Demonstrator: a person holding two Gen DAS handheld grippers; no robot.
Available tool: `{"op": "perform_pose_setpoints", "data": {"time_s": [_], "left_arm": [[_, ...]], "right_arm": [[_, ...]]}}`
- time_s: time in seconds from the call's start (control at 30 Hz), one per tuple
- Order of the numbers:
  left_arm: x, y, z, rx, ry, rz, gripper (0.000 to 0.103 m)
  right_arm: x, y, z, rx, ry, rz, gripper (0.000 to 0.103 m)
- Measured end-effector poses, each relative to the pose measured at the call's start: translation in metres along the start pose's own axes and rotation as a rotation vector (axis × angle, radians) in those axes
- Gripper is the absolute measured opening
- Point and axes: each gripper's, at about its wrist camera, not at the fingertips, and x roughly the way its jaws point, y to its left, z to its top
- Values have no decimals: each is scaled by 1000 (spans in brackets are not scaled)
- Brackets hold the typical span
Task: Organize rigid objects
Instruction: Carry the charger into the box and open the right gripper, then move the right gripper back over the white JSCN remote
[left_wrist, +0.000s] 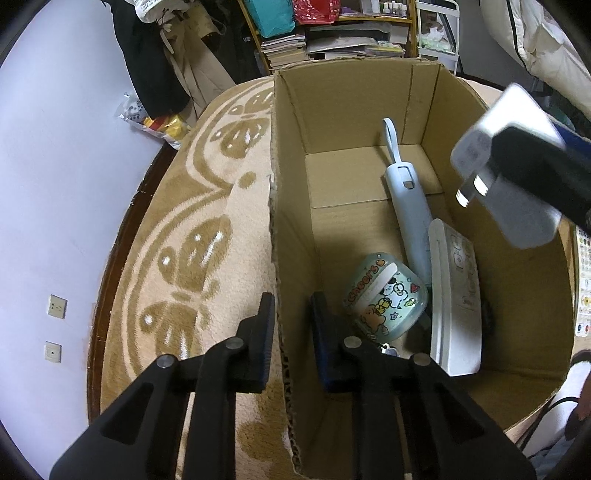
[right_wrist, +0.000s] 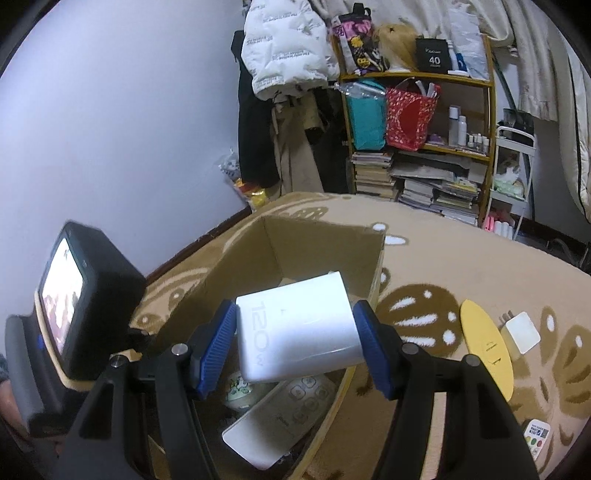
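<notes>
— Above the open cardboard box (right_wrist: 317, 236), centre of the right wrist view: what sits between the blue pads?

— A white charger block (right_wrist: 299, 332) marked "120W". The right gripper (right_wrist: 297, 345) is clamped on its two side faces, jaws about a block-width apart. The printed face looks up at the camera, the lettering running down its left edge.

— Which way does it point?

— The left wrist view tells that: at the right edge of the frame the charger block (left_wrist: 513, 173) shows metal prongs aimed down and left toward the box interior, with the right gripper (left_wrist: 543, 166) dark behind it. Its long axis tilts from upper left to lower right there.

— And the other tongs?

— The left gripper (left_wrist: 293, 339) straddles the cardboard box (left_wrist: 291, 155) wall, one finger outside over the patterned rug (left_wrist: 192, 206), one inside. Parted, gripping nothing I can see.

— Inside the box?

— A pale blue handled tool (left_wrist: 406, 199) lying lengthwise, a cartoon-printed cup (left_wrist: 386, 295) on its side, and a white remote (left_wrist: 456, 295). Only the right wrist view shows a yellow oval board (right_wrist: 485, 343) and a small white plug (right_wrist: 521, 332) on the rug (right_wrist: 443, 258), lower right.
</notes>
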Motion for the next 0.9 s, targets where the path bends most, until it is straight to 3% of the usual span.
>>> {"op": "perform_pose_setpoints", "data": {"time_s": [0.17,0.4,0.67,0.9], "left_arm": [[1,3,1,-20,9,-31,15],[0,4,2,-34,13,-33,17],[0,4,-1,-28,8,-25,18],[0,4,-1,-28,9,-27,18]], "right_arm": [[-7,-2,1,24,-32,18,64],[-20,-14,-1,68,-39,-71,65],[-40,-54,-15,202,-38,-213,89],[-63,-105,-31,360,-40,-349,91]]}}
